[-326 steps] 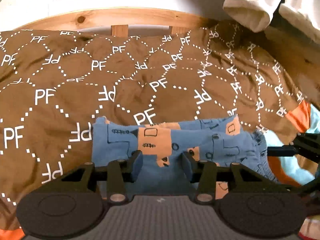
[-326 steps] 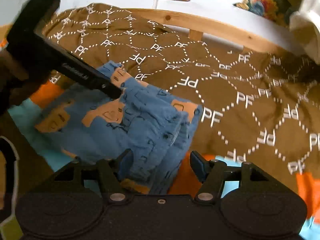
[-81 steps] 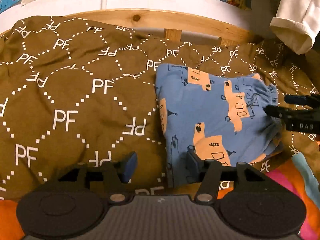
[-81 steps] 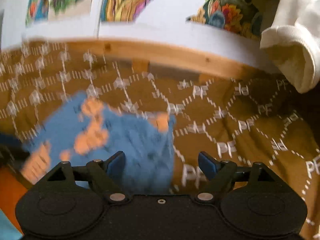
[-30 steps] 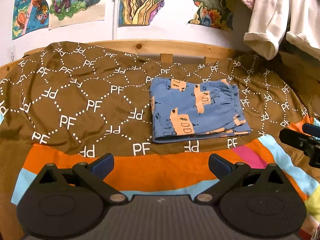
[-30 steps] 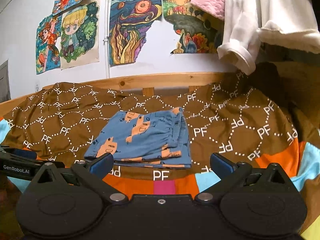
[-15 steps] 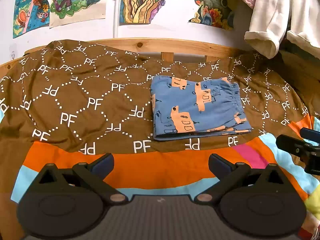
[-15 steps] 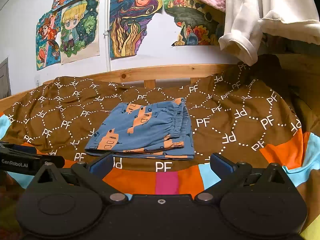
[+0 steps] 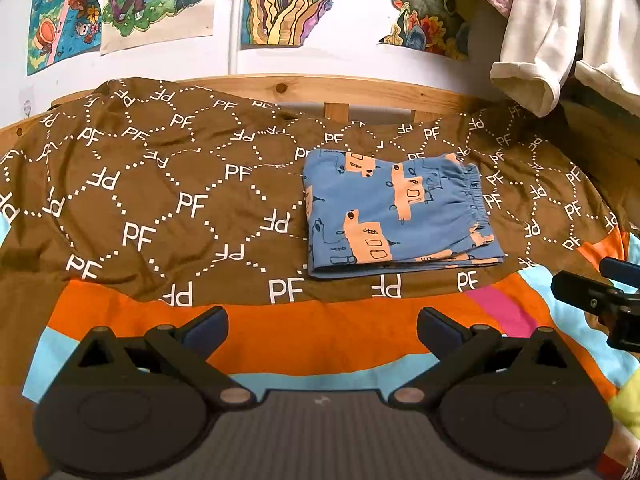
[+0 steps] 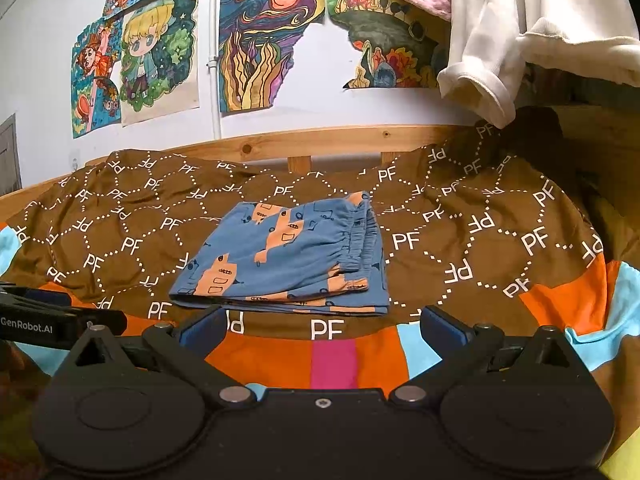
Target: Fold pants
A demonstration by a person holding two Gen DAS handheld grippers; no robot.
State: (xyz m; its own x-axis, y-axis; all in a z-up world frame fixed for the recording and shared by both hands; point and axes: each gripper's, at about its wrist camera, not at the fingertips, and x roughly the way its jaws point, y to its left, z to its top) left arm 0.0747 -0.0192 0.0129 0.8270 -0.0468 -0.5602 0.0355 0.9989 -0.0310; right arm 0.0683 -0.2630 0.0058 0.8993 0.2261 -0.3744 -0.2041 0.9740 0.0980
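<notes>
The blue pants (image 9: pixel 400 216) with orange prints lie folded into a flat rectangle on the brown blanket (image 9: pixel 160 200); they also show in the right wrist view (image 10: pixel 288 256). My left gripper (image 9: pixel 322 328) is open and empty, held back from the pants over the orange stripe. My right gripper (image 10: pixel 320 328) is open and empty, just short of the pants' near edge. The right gripper shows at the right edge of the left wrist view (image 9: pixel 600 296), and the left gripper shows at the left edge of the right wrist view (image 10: pixel 52 320).
The brown "PF" blanket lies over a striped orange, blue and pink cover (image 10: pixel 332 356). A wooden bed rail (image 9: pixel 340 92) runs along the back. Drawings (image 10: pixel 256 40) hang on the wall. White and pink clothes (image 10: pixel 500 40) hang at the upper right.
Both grippers have let go of the pants and pulled back from them, with jaws wide open. Over the last second the views have barely shifted.
</notes>
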